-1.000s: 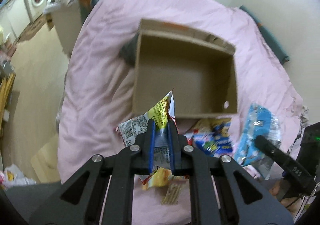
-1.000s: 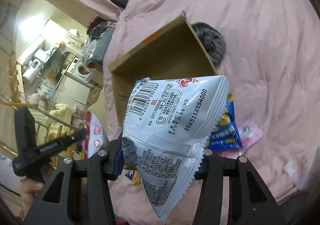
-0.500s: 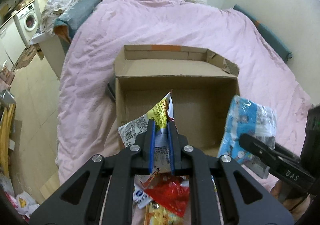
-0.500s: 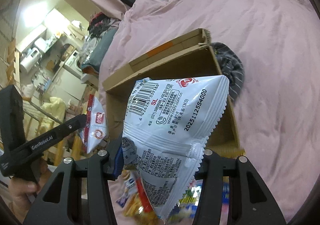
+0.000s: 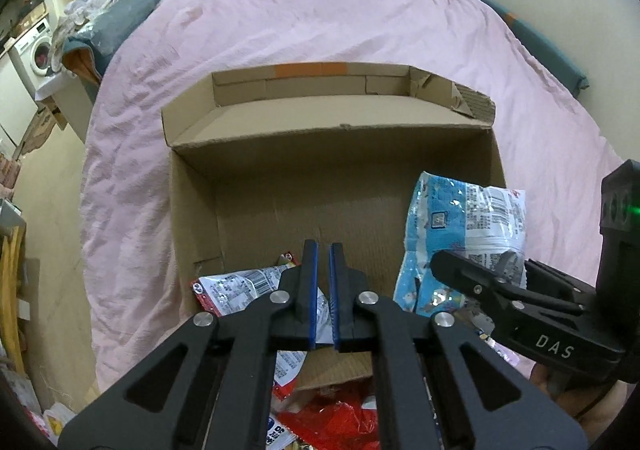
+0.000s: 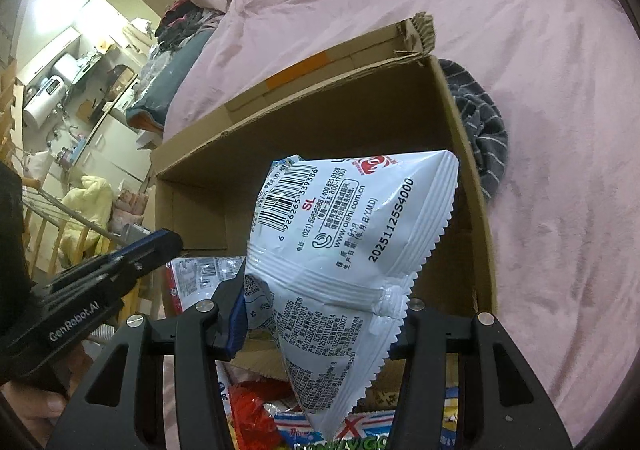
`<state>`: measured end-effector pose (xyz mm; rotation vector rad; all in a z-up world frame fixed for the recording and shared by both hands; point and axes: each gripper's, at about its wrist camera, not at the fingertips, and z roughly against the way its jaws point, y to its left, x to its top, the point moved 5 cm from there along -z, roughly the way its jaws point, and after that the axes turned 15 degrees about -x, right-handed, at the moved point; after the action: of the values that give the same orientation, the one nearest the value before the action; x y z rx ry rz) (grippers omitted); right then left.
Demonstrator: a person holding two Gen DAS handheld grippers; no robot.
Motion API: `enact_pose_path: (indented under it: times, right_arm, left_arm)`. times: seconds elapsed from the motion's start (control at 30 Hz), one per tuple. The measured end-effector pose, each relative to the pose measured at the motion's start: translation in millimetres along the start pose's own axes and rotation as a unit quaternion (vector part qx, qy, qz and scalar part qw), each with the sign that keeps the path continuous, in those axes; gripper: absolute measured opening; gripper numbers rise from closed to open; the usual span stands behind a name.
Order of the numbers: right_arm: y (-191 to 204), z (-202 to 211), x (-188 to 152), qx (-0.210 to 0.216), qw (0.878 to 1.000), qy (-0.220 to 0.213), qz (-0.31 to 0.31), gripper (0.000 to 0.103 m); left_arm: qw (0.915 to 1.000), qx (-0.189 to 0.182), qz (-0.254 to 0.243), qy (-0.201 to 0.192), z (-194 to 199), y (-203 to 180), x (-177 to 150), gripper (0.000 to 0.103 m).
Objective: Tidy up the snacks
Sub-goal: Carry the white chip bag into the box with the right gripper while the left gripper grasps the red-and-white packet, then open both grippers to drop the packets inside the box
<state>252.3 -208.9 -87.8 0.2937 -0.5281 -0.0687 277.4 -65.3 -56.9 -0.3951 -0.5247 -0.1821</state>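
Note:
An open cardboard box (image 5: pixel 192 209) lies on the pink bed; it also shows in the right wrist view (image 6: pixel 472 185). My left gripper (image 5: pixel 322 250) hangs over the box's near end, its jaws slightly apart and empty. A red and white snack bag (image 5: pixel 240 284) lies on the box floor just under it, also seen in the right wrist view (image 6: pixel 192 278). My right gripper (image 6: pixel 320 314) is shut on a blue and white snack bag (image 6: pixel 352 226) and holds it above the box's right side (image 5: pixel 464 217).
More snack packets (image 5: pixel 336 422) lie on the bed in front of the box (image 6: pixel 256 418). A grey striped cloth (image 6: pixel 480 129) sits behind the box's right wall. The bed's left edge drops to a cluttered floor (image 5: pixel 44 185).
The left gripper opened a little and let go of its snack bag, which now lies in the box. Both grippers moved forward over the box, the right still holding its bag.

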Motion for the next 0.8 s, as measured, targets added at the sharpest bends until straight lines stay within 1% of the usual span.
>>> enact_pose_path:
  times: [0.2,0.37,0.47,0.6,0.67,0.7,0.73,0.77,0.8]
  right_arm:
    - [2,-9,-3,-0.008,1.0,0.01,0.015,0.053]
    - [4,-11,-2,0.002,1.0,0.016,0.012,0.055]
    - [4,-12,-1,-0.006,1.0,0.013,0.017,0.055]
    - [6,-12,-3,-0.003,1.0,0.012,0.024,0.058]
    - [8,-11,-2,-0.009,0.999,0.006,0.031,0.061]
    - [8,-9,-1,-0.01,0.999,0.001,0.035,0.065]
    - [9,-8,0,-0.011,0.999,-0.003,0.037,0.074]
    - [9,-6,1,-0.015,0.999,-0.007,0.04,0.079]
    - [8,-4,2,-0.021,0.999,-0.013,0.039,0.084]
  left_arm:
    - [0.9998,-0.013,0.01,0.011,-6,2,-8,0.003]
    - [0.9999,-0.011,-0.002,0.009,-5,-2,-10,0.004]
    - [0.9999,-0.009,-0.008,0.005,-2,-4,-10,0.004]
    - [0.9999,-0.008,-0.009,0.006,-2,-4,-10,0.006]
    - [0.9999,-0.006,-0.009,0.005,-1,-5,-10,0.014]
    - [0.9999,-0.003,-0.012,-0.001,2,-5,-10,0.023]
    - [0.9998,0.001,-0.017,-0.005,3,-6,-9,0.037]
    - [0.9997,0.005,-0.023,-0.01,6,-7,-9,0.045]
    - [0.9995,0.006,-0.026,-0.015,9,-7,-9,0.058]
